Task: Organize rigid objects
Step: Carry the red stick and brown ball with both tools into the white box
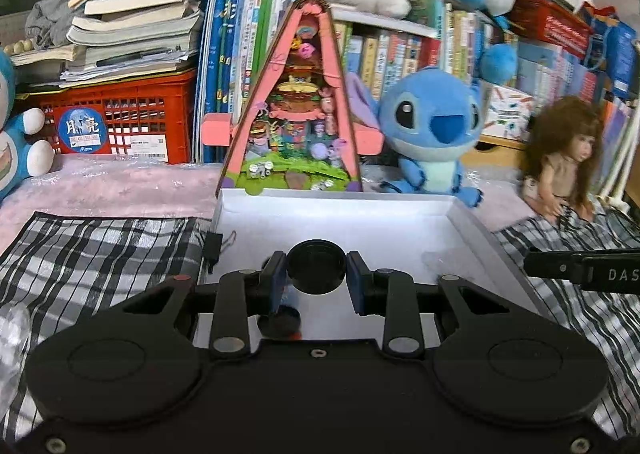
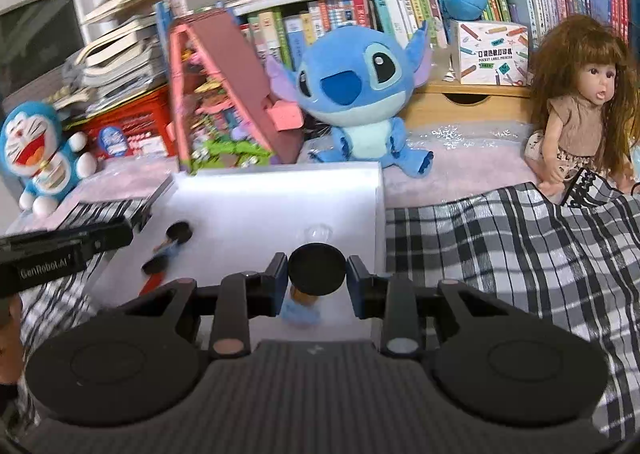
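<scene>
A white shallow box (image 1: 472,222) lies on the checked cloth; it also shows in the right wrist view (image 2: 372,190). My left gripper (image 1: 317,272) is shut on the round black base (image 1: 317,266) of a small figurine, held over the box; the figurine's body hangs blurred below (image 1: 280,318). From the right wrist view this figurine (image 2: 170,250) shows inside the box, next to the left gripper's finger (image 2: 60,246). My right gripper (image 2: 317,274) is shut on the black base (image 2: 317,270) of a second figurine with a light blue body (image 2: 300,312), over the box's near right part.
A pink triangular dollhouse (image 1: 296,110), a blue Stitch plush (image 1: 432,130) and a long-haired doll (image 2: 580,102) stand behind the box. A Doraemon plush (image 2: 40,158) and red crate (image 1: 120,122) are at left. Books fill the back. A clear round piece (image 2: 318,232) lies in the box.
</scene>
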Demonstrator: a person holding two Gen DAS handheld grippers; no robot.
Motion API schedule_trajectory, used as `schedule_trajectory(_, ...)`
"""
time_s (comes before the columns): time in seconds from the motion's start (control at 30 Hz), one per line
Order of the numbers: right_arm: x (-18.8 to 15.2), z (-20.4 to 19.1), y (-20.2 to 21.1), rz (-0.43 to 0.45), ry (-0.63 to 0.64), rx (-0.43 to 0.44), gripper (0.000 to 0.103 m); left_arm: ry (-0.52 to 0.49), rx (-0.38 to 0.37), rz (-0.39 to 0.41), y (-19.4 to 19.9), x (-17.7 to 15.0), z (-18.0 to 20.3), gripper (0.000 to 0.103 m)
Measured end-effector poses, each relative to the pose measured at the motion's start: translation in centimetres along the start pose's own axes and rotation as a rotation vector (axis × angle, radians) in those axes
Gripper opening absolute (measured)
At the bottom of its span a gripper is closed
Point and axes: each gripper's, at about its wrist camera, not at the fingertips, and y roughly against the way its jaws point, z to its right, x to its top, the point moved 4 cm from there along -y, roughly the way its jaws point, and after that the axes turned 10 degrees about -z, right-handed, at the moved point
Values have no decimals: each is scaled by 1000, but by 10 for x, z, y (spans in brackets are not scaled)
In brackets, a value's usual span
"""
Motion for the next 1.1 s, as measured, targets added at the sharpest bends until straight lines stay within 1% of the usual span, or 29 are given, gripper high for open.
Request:
schedule_trajectory(0.27, 33, 3, -46, -48, -46, -22, 37, 34, 38, -39, -48, 25, -11, 30)
schedule_trajectory(0.5, 46, -3, -81, -72, -29, -54, 37, 60, 64, -76, -79, 35, -21, 30)
schedule_trajectory(0.67, 52, -7, -99, -85, -16, -67, 37, 77, 75, -95, -94, 37, -28, 30)
schedule_trajectory(0.83, 56, -9, -116, -100, -8, -87, 37, 44, 81, -103, -102, 36, -25, 30)
schedule_trajectory(1.1, 57, -13, -133, -119, 14, -109, 37, 25, 81, -119, -116, 34, -19, 30)
